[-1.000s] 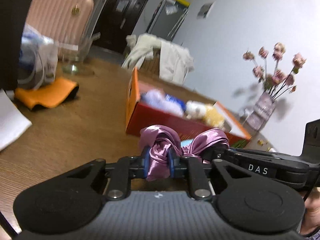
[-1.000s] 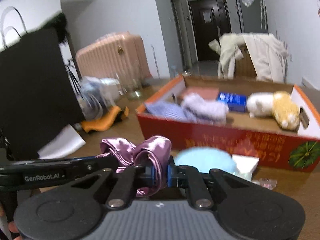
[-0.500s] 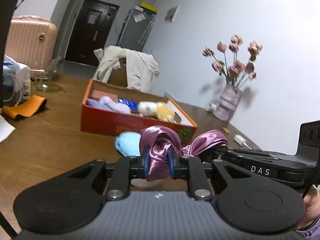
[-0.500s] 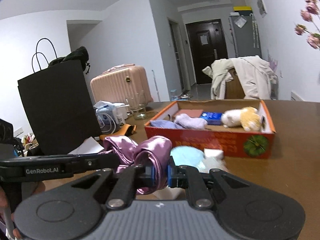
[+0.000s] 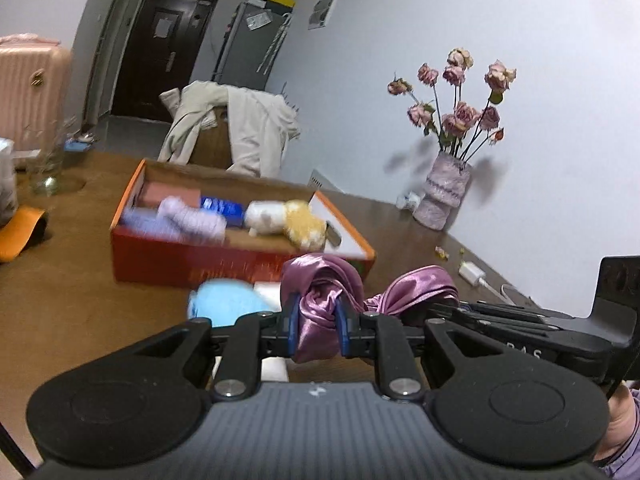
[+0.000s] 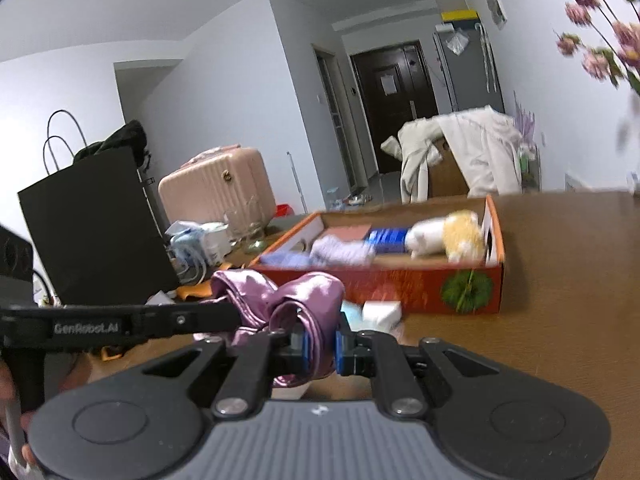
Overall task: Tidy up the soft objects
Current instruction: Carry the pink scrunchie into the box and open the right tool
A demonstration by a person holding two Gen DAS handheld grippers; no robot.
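A purple satin cloth [image 5: 320, 292] is held between both grippers above the wooden table. My left gripper [image 5: 318, 320] is shut on one end of it. My right gripper [image 6: 320, 344] is shut on the other end [image 6: 304, 300]; it comes in from the right in the left wrist view [image 5: 416, 312]. Beyond stands an orange-red cardboard box [image 5: 240, 264] holding a lilac cloth [image 5: 188, 216], a blue packet [image 5: 224, 208] and a white-and-yellow plush toy [image 5: 284, 220]. A light blue soft object [image 5: 224, 304] and a white block [image 6: 380, 312] lie on the table in front of the box.
A vase of dried roses [image 5: 444, 196] stands at the table's right side near a white charger [image 5: 472, 270]. At the left are a glass [image 5: 48, 168], an orange item [image 5: 20, 228], a black paper bag [image 6: 92, 220] and a pink suitcase [image 6: 216, 188]. A chair draped with clothing [image 5: 236, 132] stands behind the table.
Both grippers, still holding the purple cloth, have swung and tilted; the box now sits closer and more central in the left view. The views are motion-blurred.
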